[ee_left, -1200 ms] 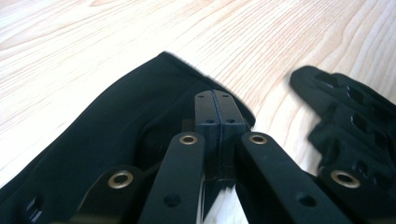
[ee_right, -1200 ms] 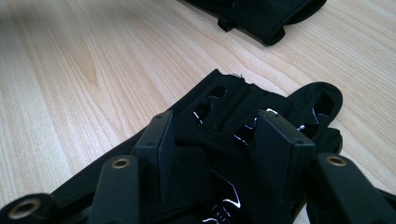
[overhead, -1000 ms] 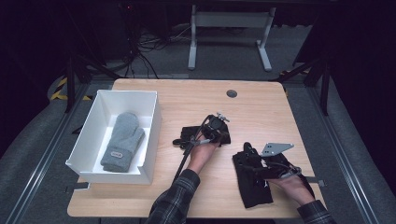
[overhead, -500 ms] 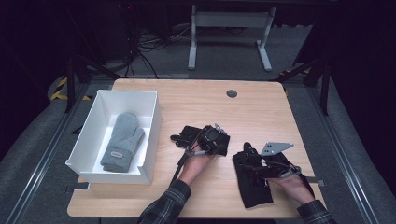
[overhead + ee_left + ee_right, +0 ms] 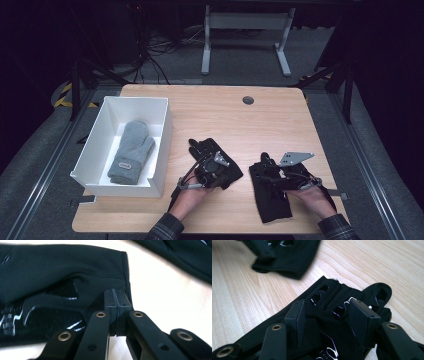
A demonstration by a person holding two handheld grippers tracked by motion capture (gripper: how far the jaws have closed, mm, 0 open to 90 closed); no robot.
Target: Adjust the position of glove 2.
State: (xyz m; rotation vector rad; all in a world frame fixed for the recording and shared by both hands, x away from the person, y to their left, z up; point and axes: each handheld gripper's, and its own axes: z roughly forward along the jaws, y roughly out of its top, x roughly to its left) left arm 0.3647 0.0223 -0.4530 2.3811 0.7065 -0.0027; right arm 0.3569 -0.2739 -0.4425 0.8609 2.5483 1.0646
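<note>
My left gripper (image 5: 117, 312) pinches one black glove's cuff (image 5: 100, 277), probably firmly; right gripper (image 5: 332, 322), jaws spread, straddles the other glove (image 5: 342, 297) at four o'clock—drag slowly.

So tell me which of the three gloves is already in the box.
The grey mitten, lying inside the white box. The two black gloves lie on the table, under the grippers.
</note>
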